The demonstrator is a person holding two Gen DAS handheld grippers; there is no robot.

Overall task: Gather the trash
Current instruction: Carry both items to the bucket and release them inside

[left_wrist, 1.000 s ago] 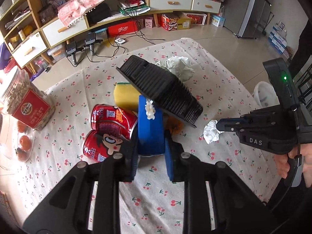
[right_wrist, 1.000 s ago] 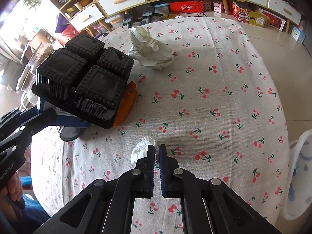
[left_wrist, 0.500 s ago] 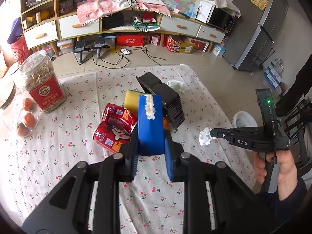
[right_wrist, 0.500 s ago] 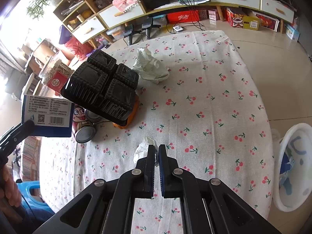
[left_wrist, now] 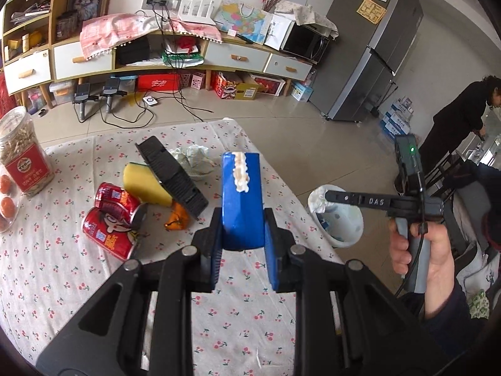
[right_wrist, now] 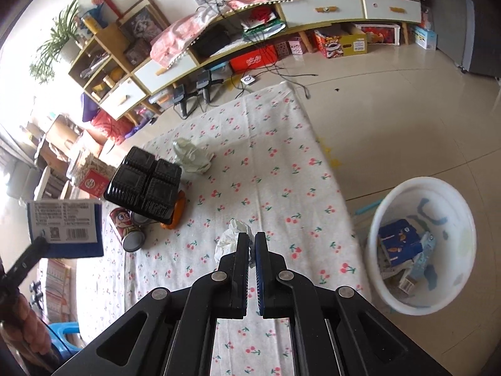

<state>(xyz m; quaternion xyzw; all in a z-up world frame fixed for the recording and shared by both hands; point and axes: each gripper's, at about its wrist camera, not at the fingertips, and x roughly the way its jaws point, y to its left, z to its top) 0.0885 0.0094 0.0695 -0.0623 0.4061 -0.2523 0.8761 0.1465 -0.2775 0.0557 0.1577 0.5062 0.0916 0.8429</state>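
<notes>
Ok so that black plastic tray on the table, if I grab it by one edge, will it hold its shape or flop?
The black plastic tray looks thin and ribbed, so probably light and somewhat flexible, though its four moulded cells should stiffen it. It rests tilted on the yellow sponge and orange scrap, so it may slide or tip once nudged.

Left gripper (left_wrist: pixel 242 244) clamped on blue carton (left_wrist: pixel 241 200), held upright above cherry-print tablecloth (left_wrist: pixel 62 275); white crust along carton's top edge. Right gripper (left_wrist: pixel 328 195) seen side-on to the right, gripped by a hand (left_wrist: pixel 419 250), its tip pinching white crumpled tissue (left_wrist: pixel 316 200) over white bin (left_wrist: pixel 341 222) on the floor beside the table. On the cloth, left of the carton: two red cans (left_wrist: pixel 116 213) lying on their sides, yellow sponge (left_wrist: pixel 142 185), black tray (left_wrist: pixel 172 177) tilted on edge, orange scrap (left_wrist: pixel 177 219), crumpled wrapper (left_wrist: pixel 195 163) behind. Jar (left_wrist: pixel 22 153) at far left
</notes>
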